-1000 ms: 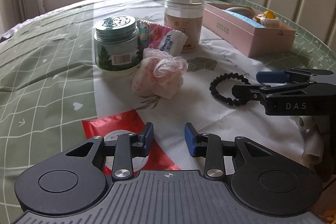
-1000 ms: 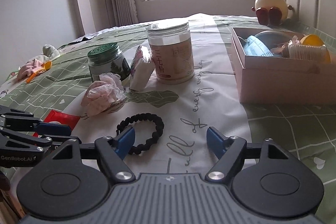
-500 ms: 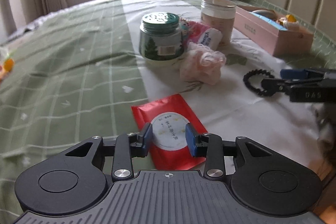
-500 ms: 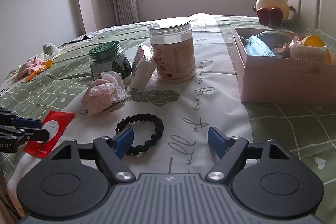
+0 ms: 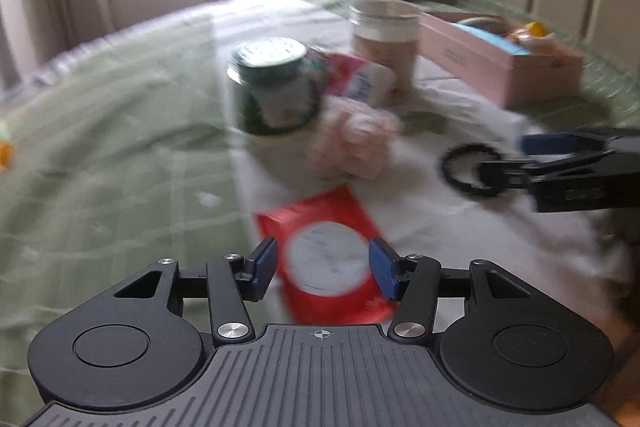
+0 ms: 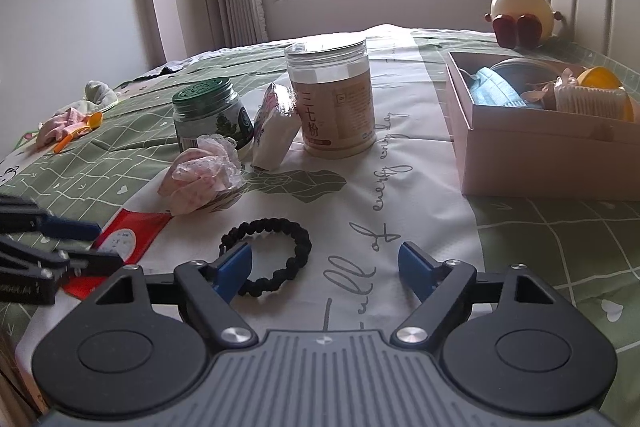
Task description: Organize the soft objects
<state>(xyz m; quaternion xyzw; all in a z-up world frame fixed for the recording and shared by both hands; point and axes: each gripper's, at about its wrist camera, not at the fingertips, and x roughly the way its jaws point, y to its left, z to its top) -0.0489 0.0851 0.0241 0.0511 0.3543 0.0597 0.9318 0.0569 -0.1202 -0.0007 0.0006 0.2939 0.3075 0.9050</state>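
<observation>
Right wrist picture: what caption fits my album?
Open right gripper over a black bracelet, jars and pink box behind.

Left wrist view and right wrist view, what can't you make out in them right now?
- Left wrist view: motion blur smears the print on the red packet and the green-lidded jar.
- Right wrist view: the left gripper covers part of the red packet; its body is cut off by the left edge.
- Right wrist view: the pink box wall hides its lower contents.

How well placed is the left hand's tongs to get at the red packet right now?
Probably yes: the left tongs are open, the red packet lies flat between the fingers, and nothing sits on it. The pink lace cloth is farther back.
</observation>
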